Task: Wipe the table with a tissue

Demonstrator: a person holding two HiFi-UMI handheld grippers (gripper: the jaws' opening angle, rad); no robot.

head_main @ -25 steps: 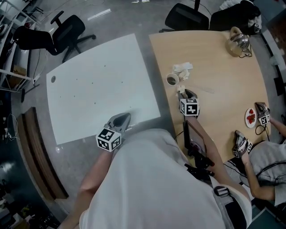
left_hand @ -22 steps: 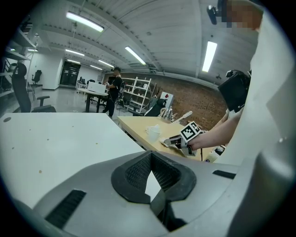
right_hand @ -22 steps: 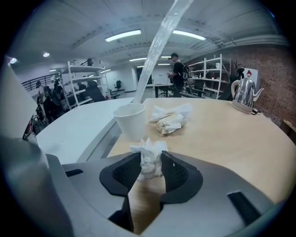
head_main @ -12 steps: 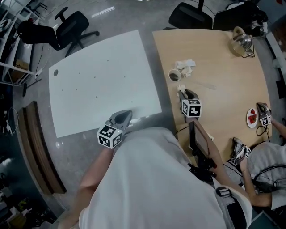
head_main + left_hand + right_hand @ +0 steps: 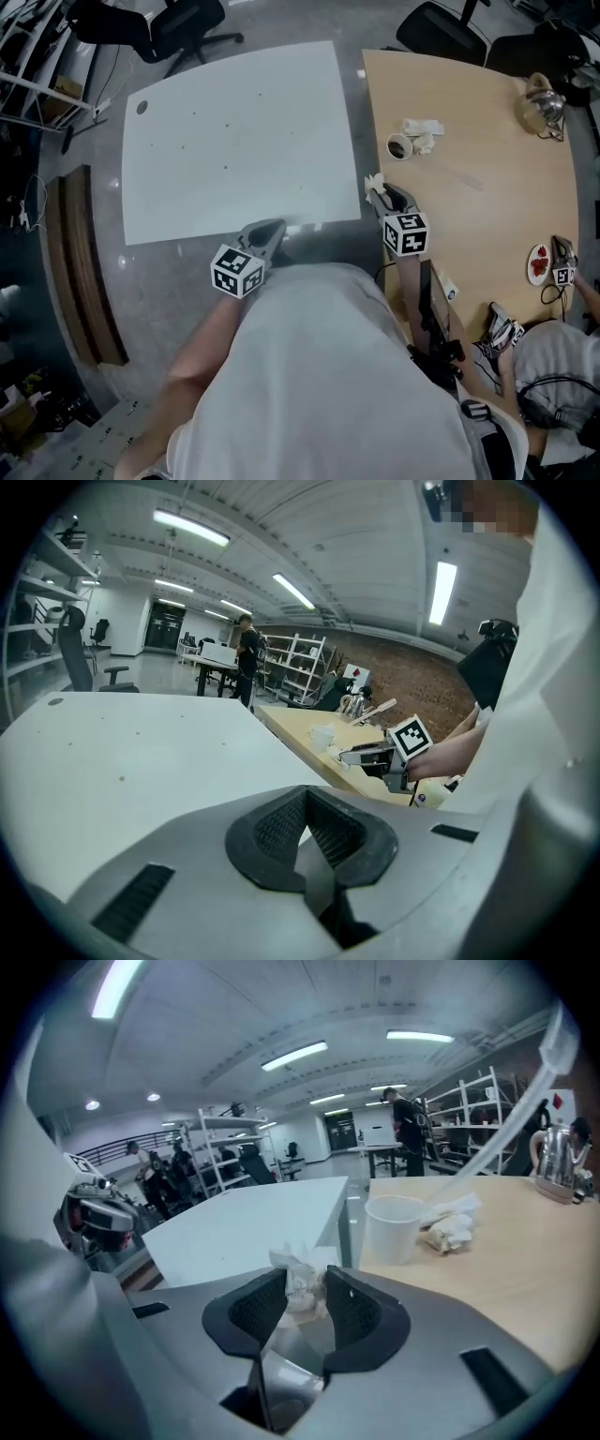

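Observation:
A crumpled white tissue [image 5: 302, 1277] is pinched between the pads of my right gripper [image 5: 305, 1302]. In the head view this tissue [image 5: 374, 183] and the right gripper [image 5: 382, 194] hang over the left edge of the wooden table [image 5: 487, 206], beside the gap to the white table [image 5: 234, 141]. My left gripper [image 5: 269, 232] is at the white table's near edge. Its jaws [image 5: 305, 822] are together and hold nothing. From the left gripper view the right gripper [image 5: 364, 756] shows over the wooden table [image 5: 295, 728].
On the wooden table a white paper cup [image 5: 398, 147] [image 5: 394, 1229] stands by more crumpled tissues [image 5: 424, 131] [image 5: 452, 1226]. Farther off are a kettle [image 5: 544, 103] and a plate [image 5: 538, 264]. Another person with grippers [image 5: 502, 332] sits at the right. Office chairs [image 5: 178, 23] stand beyond.
The right gripper with the tissue has shifted left, from below the cup to the wooden table's left edge. The left gripper has stayed at the white table's near edge.

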